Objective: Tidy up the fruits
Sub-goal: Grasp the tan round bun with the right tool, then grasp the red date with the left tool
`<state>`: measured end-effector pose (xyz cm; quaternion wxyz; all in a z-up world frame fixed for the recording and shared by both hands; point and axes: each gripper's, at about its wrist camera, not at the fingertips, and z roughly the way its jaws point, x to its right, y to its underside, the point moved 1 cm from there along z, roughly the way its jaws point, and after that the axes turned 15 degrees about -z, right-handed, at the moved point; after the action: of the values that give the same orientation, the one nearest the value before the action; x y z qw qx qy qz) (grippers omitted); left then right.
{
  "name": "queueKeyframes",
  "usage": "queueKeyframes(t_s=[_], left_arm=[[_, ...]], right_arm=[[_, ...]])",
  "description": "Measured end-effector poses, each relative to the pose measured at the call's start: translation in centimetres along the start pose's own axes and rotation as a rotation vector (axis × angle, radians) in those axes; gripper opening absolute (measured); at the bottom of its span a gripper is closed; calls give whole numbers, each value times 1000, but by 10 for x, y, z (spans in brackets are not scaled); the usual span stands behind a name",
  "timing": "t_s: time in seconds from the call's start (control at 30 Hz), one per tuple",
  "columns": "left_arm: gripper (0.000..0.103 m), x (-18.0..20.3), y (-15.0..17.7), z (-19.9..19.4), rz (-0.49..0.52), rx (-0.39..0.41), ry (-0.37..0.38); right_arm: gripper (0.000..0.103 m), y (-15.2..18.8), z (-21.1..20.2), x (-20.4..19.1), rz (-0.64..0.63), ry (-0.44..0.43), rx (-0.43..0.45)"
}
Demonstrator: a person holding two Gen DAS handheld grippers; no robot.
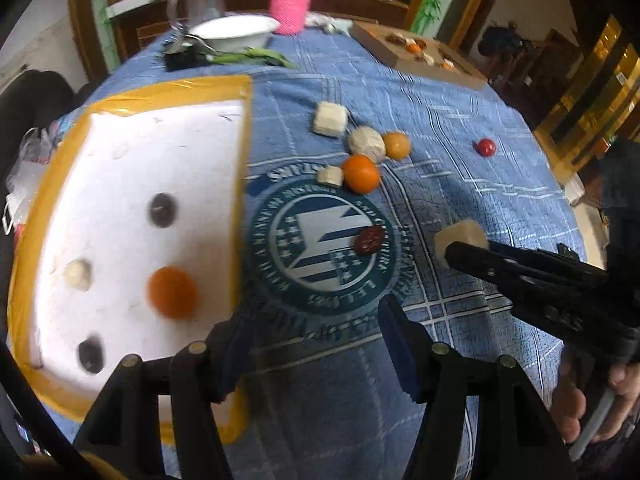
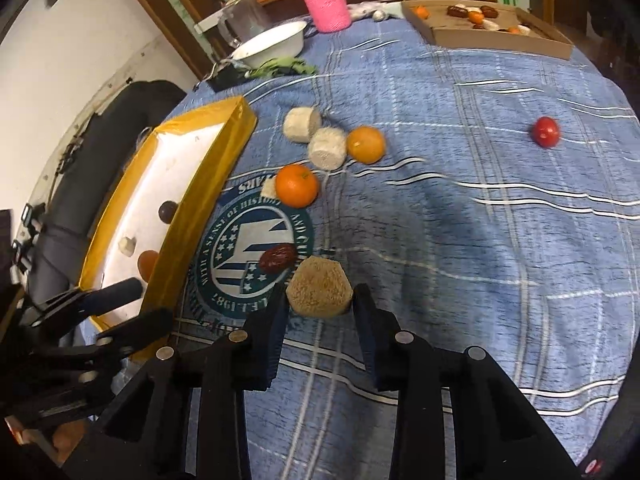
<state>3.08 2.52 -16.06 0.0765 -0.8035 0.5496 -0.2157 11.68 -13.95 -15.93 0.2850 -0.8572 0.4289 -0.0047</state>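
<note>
writing: round emblem on blue cloth reads "WITH A SENSE OF HISTORY", "1987" | right gripper clamps pale fibrous chunk between both fingers, just beside red date | left gripper spread wide, holding nothing, beside yellow-rimmed white tray

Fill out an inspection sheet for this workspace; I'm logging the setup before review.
Surface: blue plaid cloth with round emblem.
Job's things: yellow-rimmed white tray holding four pieces; oranges, pale cane chunks, red date, red tomato loose on cloth.
Clutter: white bowl, pink basket, cardboard tray with more fruit.
Grippers: right gripper closed on tan chunk; left gripper open, empty.
Cables: nothing seen.
Surroundings: wooden furniture, cluttered shelf.
</note>
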Motion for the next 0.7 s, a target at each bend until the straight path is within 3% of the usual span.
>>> queueKeyframes(t_s=[0.23, 0.43, 0.57, 0.7], left_arm=[[63, 29, -11, 37, 81, -42, -18], [47, 48, -15, 54, 136, -48, -26], [26, 51, -18, 61, 140, -48, -52], [26, 50, -17, 59, 122, -51, -48]], right_arm=[[32, 9, -3, 17, 39, -1, 6], [32, 13, -5, 24, 54, -11, 12], [32, 12, -4, 27, 60, -17, 15], [32, 11, -4, 26, 57, -22, 18]])
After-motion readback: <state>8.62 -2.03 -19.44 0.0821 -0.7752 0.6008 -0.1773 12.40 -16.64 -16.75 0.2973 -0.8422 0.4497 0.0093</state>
